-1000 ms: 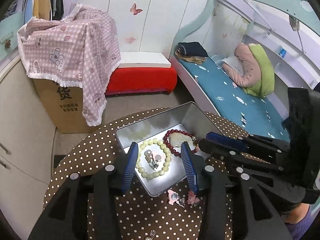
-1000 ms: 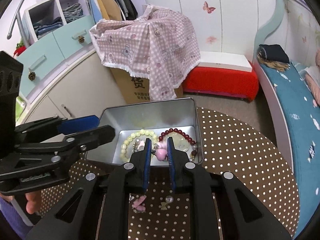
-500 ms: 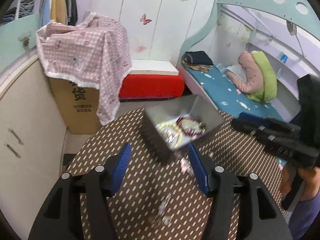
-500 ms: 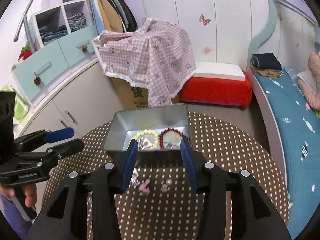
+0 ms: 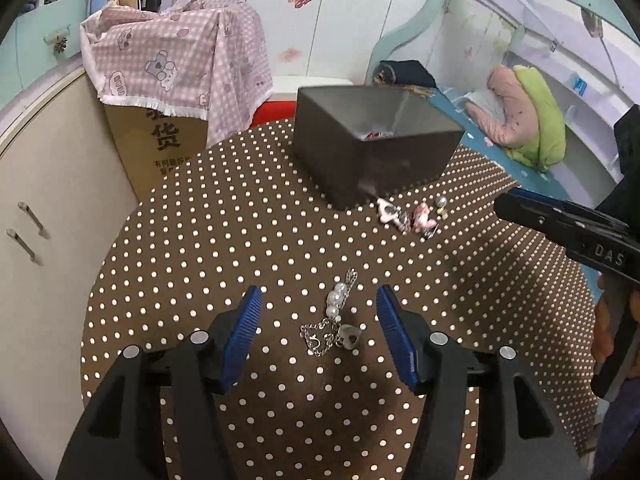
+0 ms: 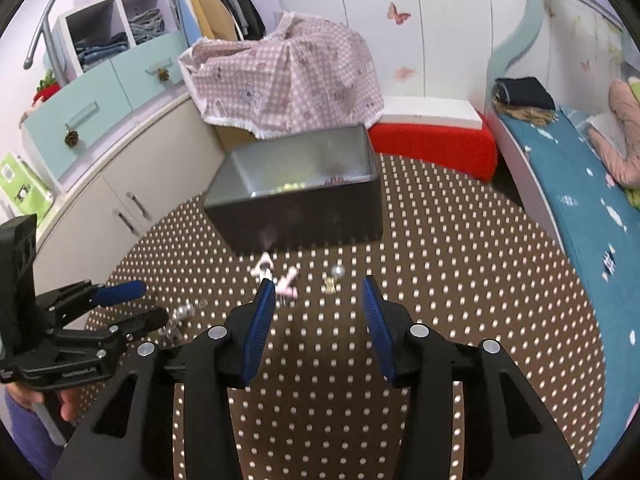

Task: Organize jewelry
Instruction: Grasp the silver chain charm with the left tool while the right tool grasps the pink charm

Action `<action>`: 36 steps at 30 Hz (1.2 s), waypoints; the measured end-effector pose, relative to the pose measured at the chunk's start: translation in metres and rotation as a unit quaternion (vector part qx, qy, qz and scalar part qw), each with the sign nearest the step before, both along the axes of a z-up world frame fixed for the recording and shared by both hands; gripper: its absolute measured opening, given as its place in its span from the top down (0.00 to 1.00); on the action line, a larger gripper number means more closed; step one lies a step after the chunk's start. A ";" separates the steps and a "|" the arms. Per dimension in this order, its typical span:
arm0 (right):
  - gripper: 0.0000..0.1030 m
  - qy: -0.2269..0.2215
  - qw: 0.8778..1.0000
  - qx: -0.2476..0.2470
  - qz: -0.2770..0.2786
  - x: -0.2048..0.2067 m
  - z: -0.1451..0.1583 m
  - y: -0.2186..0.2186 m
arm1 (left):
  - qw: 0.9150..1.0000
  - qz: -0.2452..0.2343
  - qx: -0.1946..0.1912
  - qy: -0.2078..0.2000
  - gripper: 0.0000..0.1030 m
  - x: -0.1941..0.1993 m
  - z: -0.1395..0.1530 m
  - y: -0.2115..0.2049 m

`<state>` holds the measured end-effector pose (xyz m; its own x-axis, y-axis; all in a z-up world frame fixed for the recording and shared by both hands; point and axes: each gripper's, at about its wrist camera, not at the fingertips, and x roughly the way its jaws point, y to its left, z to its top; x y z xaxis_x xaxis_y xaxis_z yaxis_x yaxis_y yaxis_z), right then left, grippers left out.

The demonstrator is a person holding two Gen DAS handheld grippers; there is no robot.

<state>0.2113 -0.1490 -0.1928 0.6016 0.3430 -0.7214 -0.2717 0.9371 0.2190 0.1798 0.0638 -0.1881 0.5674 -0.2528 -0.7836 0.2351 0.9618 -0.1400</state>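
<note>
Both tools wide apart over the dotted counter (image 5: 208, 240)

Metal tin (image 5: 372, 148) sits ahead. The left tool (image 5: 318, 330) straddles the pearl chain (image 5: 334, 320), seemingly lined up to pinch; the right tool (image 6: 318, 312) hangs empty behind pink charms (image 6: 280, 278).

We note a brown tablecloth (image 5: 224, 240) with white polka dots. Metal box (image 5: 372, 152): dull grey. Hair clips (image 5: 404, 216): pink and white. Chain (image 5: 332, 320): silver, white pearls. Gripper pads (image 5: 244, 332): blue on black. Draped cloth (image 6: 288, 80): pink gingham.
</note>
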 end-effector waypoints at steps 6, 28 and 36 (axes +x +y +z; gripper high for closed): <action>0.57 0.016 1.000 0.002 0.000 0.000 -0.014 0.002 | 1.000 -0.001 0.021 0.002 0.45 0.004 -0.010 -0.009; 0.58 0.020 0.998 -0.035 0.037 0.026 -0.028 0.048 | 1.000 0.016 0.012 -0.022 0.93 0.007 0.002 0.007; 0.71 0.015 0.996 -0.075 0.045 0.037 -0.037 0.062 | 0.999 0.013 -0.010 -0.030 0.93 0.008 0.014 0.013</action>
<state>0.2484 -0.0874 -0.2296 0.5499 0.2822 -0.7861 -0.3523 0.9317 0.0880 0.1882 0.0766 -0.1738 0.6205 -0.2530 -0.7423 0.2190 0.9648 -0.1458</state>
